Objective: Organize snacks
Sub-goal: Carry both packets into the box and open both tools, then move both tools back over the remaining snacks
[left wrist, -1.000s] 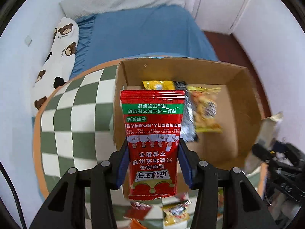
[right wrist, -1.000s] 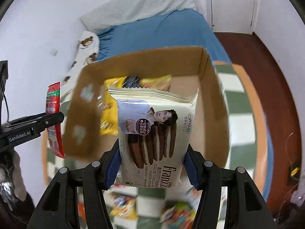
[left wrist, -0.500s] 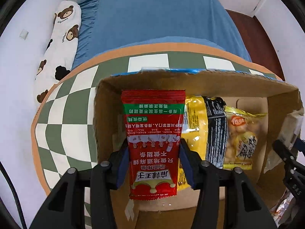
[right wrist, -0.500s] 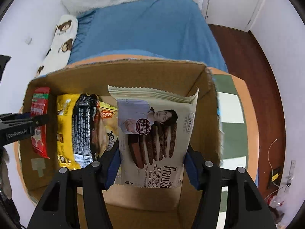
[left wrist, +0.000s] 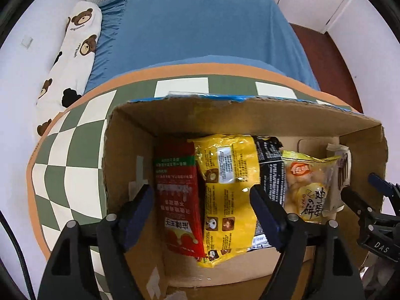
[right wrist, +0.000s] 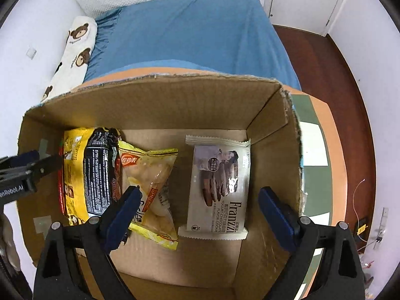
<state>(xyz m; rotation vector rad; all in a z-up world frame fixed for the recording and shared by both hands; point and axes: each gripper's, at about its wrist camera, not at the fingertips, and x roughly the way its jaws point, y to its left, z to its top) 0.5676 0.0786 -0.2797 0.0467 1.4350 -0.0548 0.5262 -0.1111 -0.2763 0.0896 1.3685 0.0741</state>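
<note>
An open cardboard box (left wrist: 130,150) (right wrist: 200,100) sits on the checkered table. My left gripper (left wrist: 200,200) is open above the box's left part, over a red snack packet (left wrist: 178,200) that lies in the box beside a yellow packet (left wrist: 230,187), a black packet (left wrist: 271,170) and a clear yellow-edged bag (left wrist: 307,190). My right gripper (right wrist: 200,202) is open over the box's right part, above a white Franzzi cookie packet (right wrist: 218,185) lying flat on the box floor. The yellow and black packets (right wrist: 87,170) and the clear bag (right wrist: 152,182) show left of it.
The green-and-white checkered table (left wrist: 70,155) has an orange rim. A blue bed (left wrist: 200,30) with a bear-print pillow (left wrist: 72,50) lies behind it. Dark wooden floor (right wrist: 325,75) is at the right. The other gripper shows at each view's edge (left wrist: 375,212) (right wrist: 22,172).
Both grippers opened and let go of their packets. The red packet and the Franzzi packet now lie in the box; both grippers sit lower over it.
</note>
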